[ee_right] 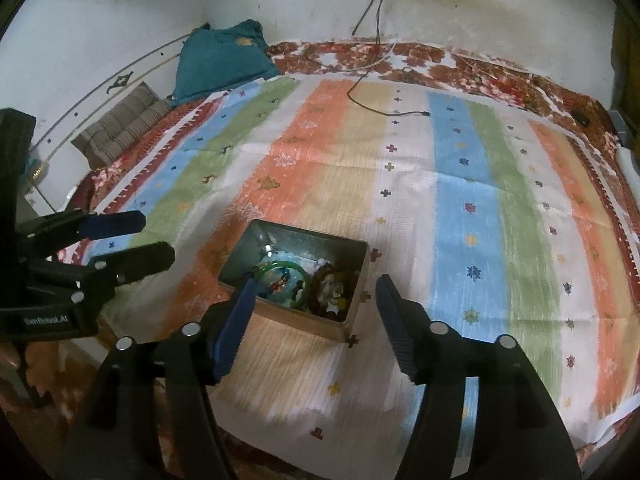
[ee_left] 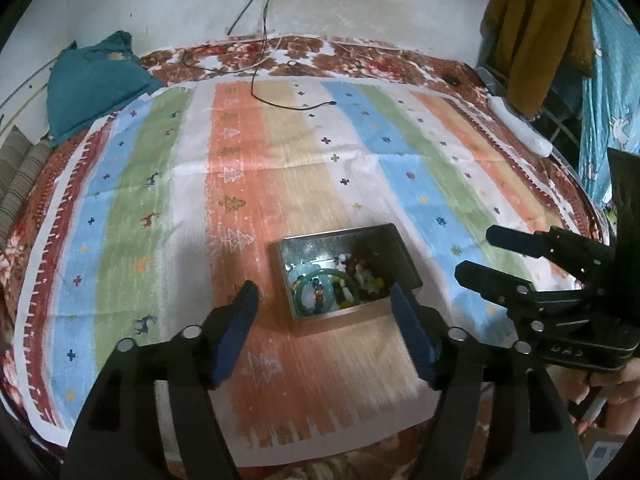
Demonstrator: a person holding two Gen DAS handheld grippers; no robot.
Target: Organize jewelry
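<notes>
Both tools, left (ee_left: 324,300) and right (ee_right: 314,292), hung spread and empty above the open tin (ee_left: 344,272) of jewelry (ee_left: 340,284) on the bed's striped cloth (ee_left: 280,160), seemingly poised to pick pieces out.

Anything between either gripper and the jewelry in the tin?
Nothing visible. The metal tin sits open on the striped cloth, no lid over the beads and green bangle. Left gripper and right gripper both hang above its near edge, open and empty. Only the tin's walls limit a sideways approach.
</notes>
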